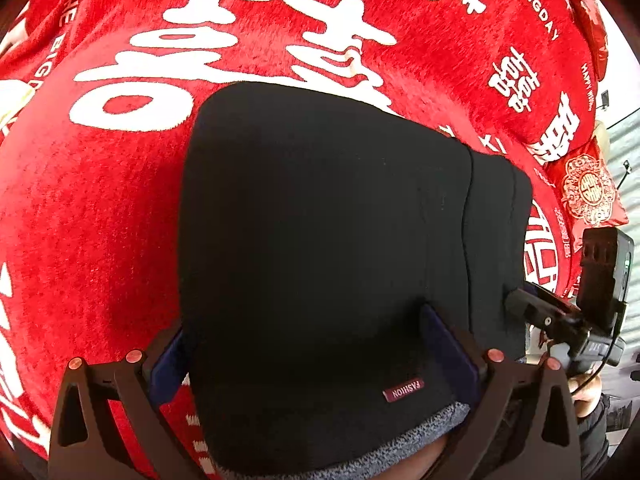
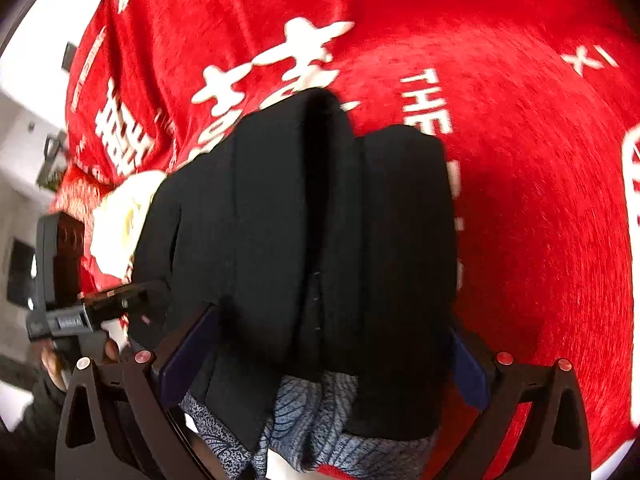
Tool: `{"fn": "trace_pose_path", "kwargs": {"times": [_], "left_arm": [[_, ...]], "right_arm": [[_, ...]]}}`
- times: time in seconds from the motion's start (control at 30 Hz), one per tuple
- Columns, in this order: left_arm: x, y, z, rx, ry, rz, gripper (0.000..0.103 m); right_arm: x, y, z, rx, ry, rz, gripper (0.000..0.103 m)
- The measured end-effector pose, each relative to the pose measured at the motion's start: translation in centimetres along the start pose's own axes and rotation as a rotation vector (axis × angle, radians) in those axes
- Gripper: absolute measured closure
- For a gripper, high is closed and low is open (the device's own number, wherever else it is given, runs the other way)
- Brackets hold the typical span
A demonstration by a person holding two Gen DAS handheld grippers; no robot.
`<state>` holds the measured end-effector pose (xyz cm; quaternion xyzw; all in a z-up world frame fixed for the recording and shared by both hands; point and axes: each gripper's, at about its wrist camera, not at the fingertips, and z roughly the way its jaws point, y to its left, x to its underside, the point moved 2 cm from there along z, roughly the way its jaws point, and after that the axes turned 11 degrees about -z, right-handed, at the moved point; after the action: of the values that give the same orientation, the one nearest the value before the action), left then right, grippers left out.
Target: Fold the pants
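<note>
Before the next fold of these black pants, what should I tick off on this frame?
1. Left tool straddles the waistband end of the black pants: ok.
2. Right tool has fabric between its fingers: ok.
3. Either tool clamped shut on the cloth: cannot tell.
4. Pants lie flat: not ok, a deep crease runs up the middle in the right wrist view.
5. Red blanket beside the pants is bare: ok.

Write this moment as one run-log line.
left claw: around black fleece-lined pants | right claw: around pants | surface: red plush blanket
</note>
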<state>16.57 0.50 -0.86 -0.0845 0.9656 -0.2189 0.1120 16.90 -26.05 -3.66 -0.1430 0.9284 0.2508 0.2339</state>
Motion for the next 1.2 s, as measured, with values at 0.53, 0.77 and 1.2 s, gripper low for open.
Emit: {"fn": "trace_pose_path", "kwargs": {"times": [0.53,0.77,1.2], "left_arm": [[1.2,-1.0,-0.8,0.004,-0.099,0.084,0.019],[1.2,-1.7,-1.0,-0.042,-0.123,0.073,0.02],[1.3,-1.5,-1.6,-0.03,-0.13,0.087,0.036]], "right_arm": [[-0.2,1.3,0.3,-0.003,-0.038,-0.041,0.015],[-0.3,2.6,-0.3,0.062,-0.055,-0.076,0.036],[-0.1,2.2,1.0,0.052,-0.043,-0.049,0.023]]}}
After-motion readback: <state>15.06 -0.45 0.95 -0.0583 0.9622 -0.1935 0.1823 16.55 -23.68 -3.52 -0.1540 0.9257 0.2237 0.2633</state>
